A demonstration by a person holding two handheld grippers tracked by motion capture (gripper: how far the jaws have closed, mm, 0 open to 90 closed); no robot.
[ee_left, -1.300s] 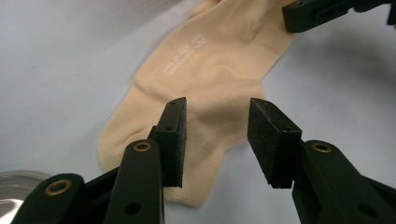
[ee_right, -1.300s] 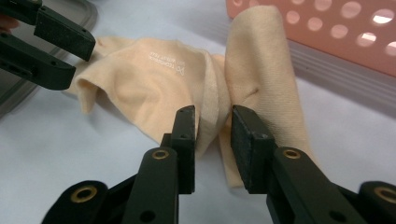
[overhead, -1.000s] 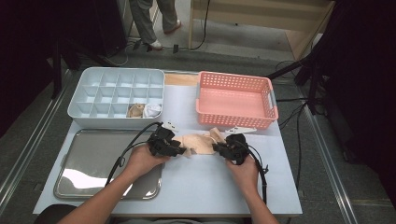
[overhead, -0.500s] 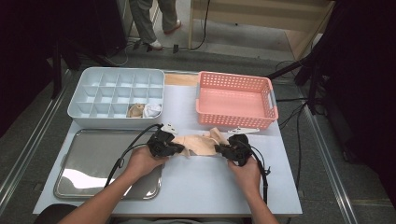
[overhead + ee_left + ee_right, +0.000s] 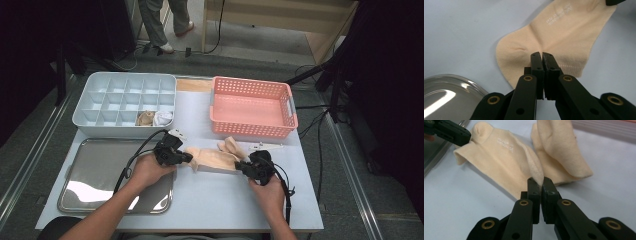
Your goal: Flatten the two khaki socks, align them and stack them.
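Sock: a cream sock [image 5: 214,158] lies flat on the table [image 5: 210,200], in front of the pink basket [image 5: 252,107]. A second cream sock [image 5: 231,146] lies just behind it, touching it.
Which way it lies: its long side runs left to right, from one gripper to the other. Each hand is at its own end, so neither is nearer.
Left gripper: the left gripper [image 5: 541,55] has just been closing. Its jaws are now pinched tight on the sock's edge at the left end.
Right gripper: the right gripper [image 5: 539,181] has its jaws squeezed together on a fold of the sock at the right end. The cloth lifts up a little there.
Next move: I think both hands will lift or fold the sock along its long side.
Pink basket: nothing in it.
Divided box [image 5: 125,100]: a brown rolled sock [image 5: 145,118] and a white rolled sock [image 5: 162,118] sit in two front pockets, side by side.
Metal tray [image 5: 100,175]: bare, under the left arm.
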